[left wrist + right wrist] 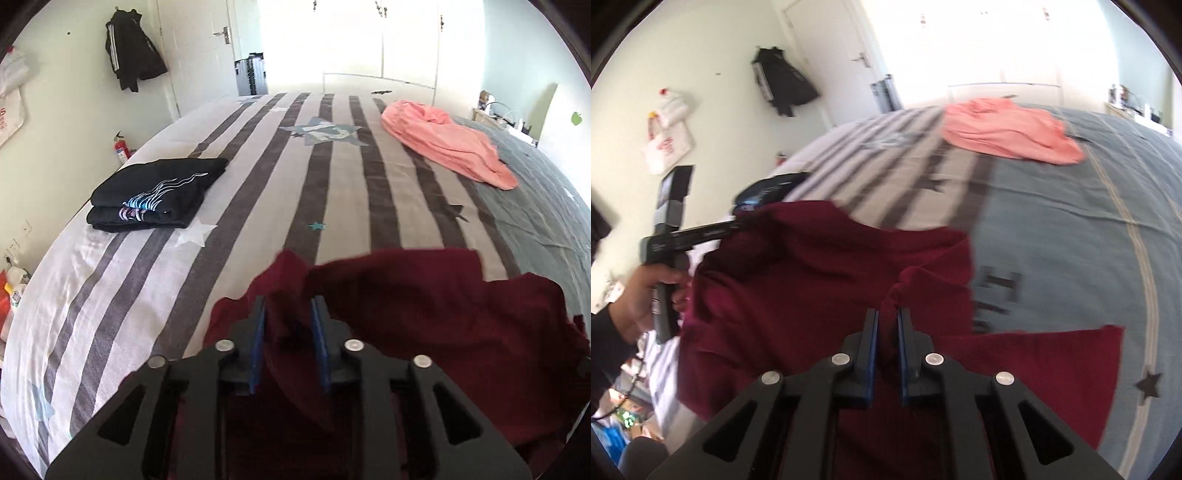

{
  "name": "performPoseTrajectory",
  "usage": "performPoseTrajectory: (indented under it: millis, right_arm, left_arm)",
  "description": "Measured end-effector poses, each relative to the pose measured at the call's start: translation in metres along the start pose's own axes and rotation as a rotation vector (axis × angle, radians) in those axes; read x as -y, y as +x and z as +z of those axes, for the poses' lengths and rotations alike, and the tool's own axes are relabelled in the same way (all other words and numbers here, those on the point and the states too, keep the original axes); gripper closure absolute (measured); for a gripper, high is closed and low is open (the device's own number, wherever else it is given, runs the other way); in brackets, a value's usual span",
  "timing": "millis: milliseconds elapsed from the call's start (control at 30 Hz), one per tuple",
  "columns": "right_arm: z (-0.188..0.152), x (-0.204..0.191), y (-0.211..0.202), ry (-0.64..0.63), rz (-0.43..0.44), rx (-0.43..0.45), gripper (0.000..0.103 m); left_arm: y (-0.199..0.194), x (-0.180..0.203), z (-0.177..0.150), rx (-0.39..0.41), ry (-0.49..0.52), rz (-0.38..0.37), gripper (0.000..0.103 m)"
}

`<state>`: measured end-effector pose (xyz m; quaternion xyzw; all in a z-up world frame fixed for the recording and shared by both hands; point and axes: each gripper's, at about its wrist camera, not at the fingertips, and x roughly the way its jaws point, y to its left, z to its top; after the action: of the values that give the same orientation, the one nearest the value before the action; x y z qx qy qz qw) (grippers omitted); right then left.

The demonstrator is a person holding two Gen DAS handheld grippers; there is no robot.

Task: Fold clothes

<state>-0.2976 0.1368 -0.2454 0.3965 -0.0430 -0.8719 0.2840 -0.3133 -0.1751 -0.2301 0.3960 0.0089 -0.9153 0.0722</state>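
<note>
A: Item one, the red shirt (443, 314); where does it lie?
B: On the near part of the bed (258, 192), spread and rumpled; one edge lifted in the left gripper (288, 306), another bunched in the right gripper (886, 317); a loose flap lies flat on the grey side of the cover, to the right in the right wrist view.

A: Left gripper, state of fingers?
B: Blue pads stand apart with a fold of red cloth rising between them; whether the pads press that fold cannot be told from the left wrist view.

A: Right gripper?
B: Pads drawn close together, pinching a puckered ridge of the red shirt; the cloth stands up just past the tips.

A: Anything of the person?
B: A hand (646, 295) in a dark sleeve at the left edge of the right wrist view, wrapped round the handle of the left gripper; that gripper reaches to the shirt's far left corner.

A: Other garments?
B: A black shirt (159, 194), folded, with a pale wave print, on the striped left side of the bed; a pink shirt (447, 142), unfolded and crumpled, far right, well apart from the red one.

A: Fixtures?
B: A black jacket (131, 48) hung on the wall; a door (199, 44) beside it; a fire extinguisher (121, 147) on the floor by the bed.
</note>
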Motion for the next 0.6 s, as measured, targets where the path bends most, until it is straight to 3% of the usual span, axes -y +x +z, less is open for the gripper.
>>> performPoseTrajectory:
  millis: [33, 67, 167, 267, 500, 600]
  right_arm:
    - [0.0, -0.016, 0.002, -0.014, 0.024, 0.01, 0.095]
    - [0.001, -0.031, 0.004, -0.028, 0.048, 0.019, 0.095]
    - [-0.005, -0.058, 0.016, -0.018, 0.07, 0.023, 0.095]
    - [-0.014, -0.061, 0.02, 0.019, 0.065, 0.015, 0.094]
    - [-0.028, -0.032, -0.005, 0.002, -0.082, 0.057, 0.061]
    - [-0.028, -0.001, -0.029, 0.051, -0.104, 0.095, 0.059]
  left_arm:
    - [-0.011, 0.008, -0.006, 0.022, 0.011, -0.022, 0.033]
    - [-0.021, 0.015, -0.012, 0.044, 0.015, -0.063, 0.021]
    - [-0.044, 0.035, -0.025, 0.064, 0.004, -0.259, 0.021]
    - [-0.04, 0.058, -0.032, -0.033, -0.023, -0.4, 0.021]
    - [-0.037, 0.104, -0.045, -0.064, 0.039, -0.444, 0.022]
    - [-0.035, 0.125, -0.045, -0.066, 0.061, -0.459, 0.022]
